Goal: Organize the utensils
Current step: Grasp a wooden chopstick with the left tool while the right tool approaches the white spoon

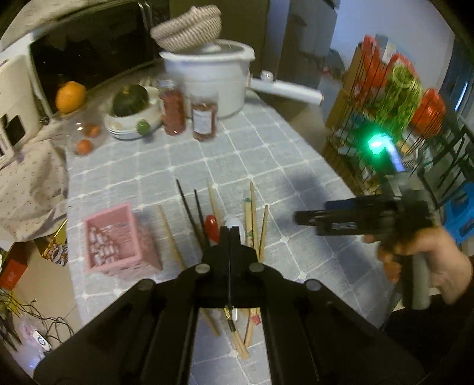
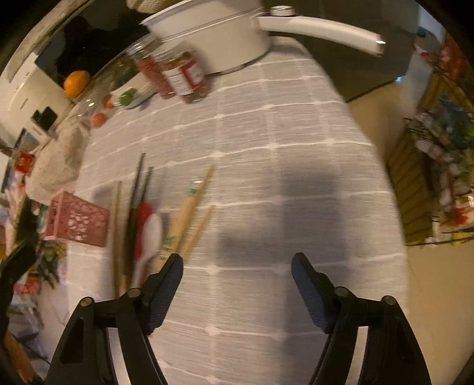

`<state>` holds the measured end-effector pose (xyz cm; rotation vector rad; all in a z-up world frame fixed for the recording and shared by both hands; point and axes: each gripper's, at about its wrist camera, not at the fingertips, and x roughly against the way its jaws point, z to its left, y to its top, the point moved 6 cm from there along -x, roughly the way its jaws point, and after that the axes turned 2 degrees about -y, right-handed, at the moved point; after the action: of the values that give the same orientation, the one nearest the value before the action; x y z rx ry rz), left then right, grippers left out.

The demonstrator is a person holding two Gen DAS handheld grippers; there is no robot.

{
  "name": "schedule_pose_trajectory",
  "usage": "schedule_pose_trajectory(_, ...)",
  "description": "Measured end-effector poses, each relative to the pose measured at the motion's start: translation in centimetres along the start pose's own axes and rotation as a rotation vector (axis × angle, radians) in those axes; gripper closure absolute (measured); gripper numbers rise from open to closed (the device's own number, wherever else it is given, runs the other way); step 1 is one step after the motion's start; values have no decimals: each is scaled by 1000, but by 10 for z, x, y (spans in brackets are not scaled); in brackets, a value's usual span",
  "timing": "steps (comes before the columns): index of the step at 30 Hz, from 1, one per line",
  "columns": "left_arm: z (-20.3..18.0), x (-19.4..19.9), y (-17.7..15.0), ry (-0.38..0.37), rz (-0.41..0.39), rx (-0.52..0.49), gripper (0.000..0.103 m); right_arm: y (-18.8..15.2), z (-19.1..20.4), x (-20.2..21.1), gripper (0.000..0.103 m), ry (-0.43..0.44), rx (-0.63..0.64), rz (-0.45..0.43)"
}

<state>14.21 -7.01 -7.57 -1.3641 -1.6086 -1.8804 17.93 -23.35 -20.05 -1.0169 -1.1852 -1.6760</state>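
Loose utensils lie on the grey checked tablecloth (image 1: 266, 154): wooden chopsticks (image 1: 253, 213), two black chopsticks (image 1: 189, 207), a red spoon (image 1: 211, 226) and a white spoon (image 1: 237, 225). A pink perforated basket (image 1: 111, 237) stands left of them. My left gripper (image 1: 229, 229) hangs above the pile, shut on a thin black chopstick (image 1: 230, 318) whose gold-banded end pokes out below the fingers. A hand holds my right gripper (image 1: 299, 219) to the right. In the right wrist view that right gripper (image 2: 237, 260) is open over bare cloth, with wooden chopsticks (image 2: 192, 207) and the spoons (image 2: 151, 234) to its left.
At the back stand a white pot (image 1: 207, 86) with a long handle and a woven basket (image 1: 189, 26) on its lid. Two jars (image 1: 189, 114), a bowl with a green squash (image 1: 130, 100) and an orange (image 1: 71, 96) sit beside it. A wire rack (image 1: 385, 112) stands beyond the table's right edge.
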Motion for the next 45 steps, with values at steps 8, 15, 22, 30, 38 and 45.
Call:
schedule_pose_trajectory(8, 17, -19, -16, -26, 72, 56, 101, 10, 45, -29, 53, 66, 32, 34)
schedule_pose_trajectory(15, 24, -69, 5, -9, 179, 114, 74, 8, 21, -32, 53, -3, -25, 48)
schedule_pose_trajectory(22, 41, -159, 26, 103, 299, 159, 74, 6, -7, -22, 53, -26, -29, 40)
schedule_pose_trajectory(30, 51, -208, 21, 179, 401, 161, 90, 1, -17, -10, 53, -10, 18, 34)
schedule_pose_trajectory(38, 47, -200, 21, 164, 367, 166, 96, 0, -15, -11, 53, -12, 24, 35)
schedule_pose_trajectory(45, 28, -116, 22, 77, 190, 136, 96, 4, -9, -15, 53, -14, 17, 26)
